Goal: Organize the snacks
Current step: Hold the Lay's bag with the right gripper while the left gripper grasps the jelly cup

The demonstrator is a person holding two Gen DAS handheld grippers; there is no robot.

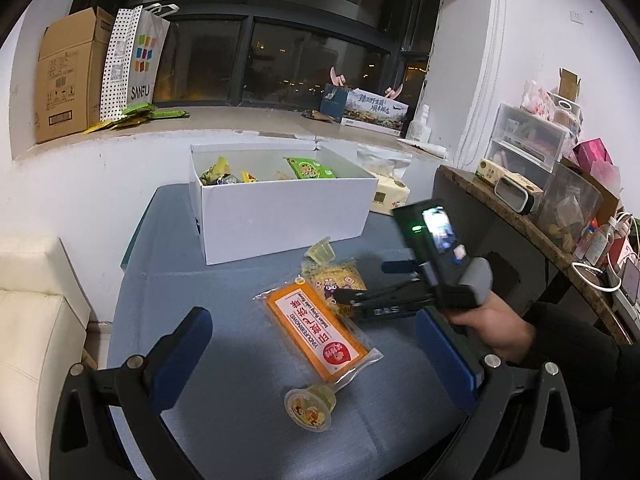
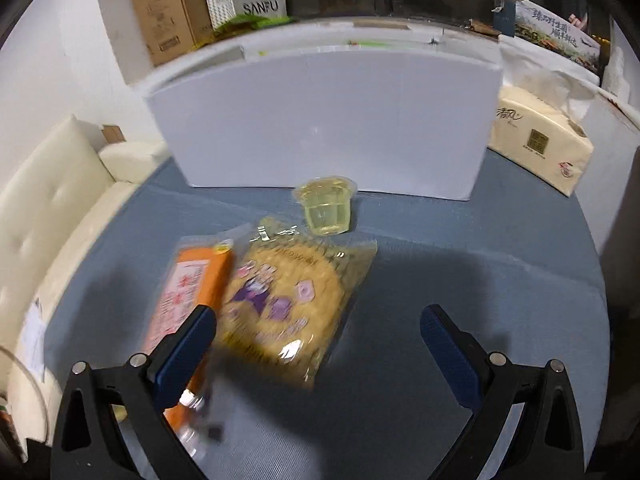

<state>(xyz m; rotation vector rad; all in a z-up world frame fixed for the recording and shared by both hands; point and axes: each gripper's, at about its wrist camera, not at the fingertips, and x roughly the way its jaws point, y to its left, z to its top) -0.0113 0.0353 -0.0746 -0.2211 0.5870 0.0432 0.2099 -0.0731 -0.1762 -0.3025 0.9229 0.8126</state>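
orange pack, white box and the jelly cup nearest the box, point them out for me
orange pack [image 1: 316, 330], left wrist view, on its printed label
white box [image 2: 324, 120], right wrist view, on its front wall
jelly cup [image 2: 327, 210], right wrist view, on its clear side

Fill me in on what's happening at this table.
A person is sorting snacks into a white box using two handheld claws. Both the left claw and the right claw are open and empty. The right one hovers over a yellow packet. An orange packet and two jelly cups remain on the blue tabletop.
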